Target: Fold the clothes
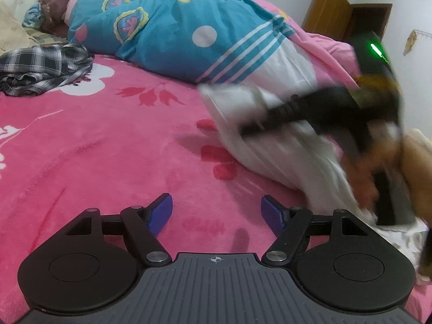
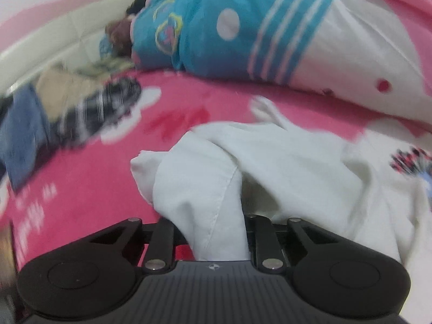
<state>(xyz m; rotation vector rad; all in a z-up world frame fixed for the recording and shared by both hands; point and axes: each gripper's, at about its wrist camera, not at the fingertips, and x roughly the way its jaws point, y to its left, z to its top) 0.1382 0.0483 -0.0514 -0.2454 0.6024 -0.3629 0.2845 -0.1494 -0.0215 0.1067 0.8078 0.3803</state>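
Sprawling across the pink bed [image 1: 94, 148], right of frame: white garment [image 1: 283, 156], long axis slanting upper left to lower right. Clamped on its fold, right gripper [image 2: 216, 232] fingers nearly closed. Left gripper [image 1: 217, 210] fingers wide, empty, garment to their right.

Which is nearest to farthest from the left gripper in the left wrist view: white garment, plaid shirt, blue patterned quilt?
From the left gripper, open over the pink blanket:
1. white garment, just ahead on the right.
2. plaid shirt, far left, crumpled on the blanket.
3. blue patterned quilt, across the back of the bed.
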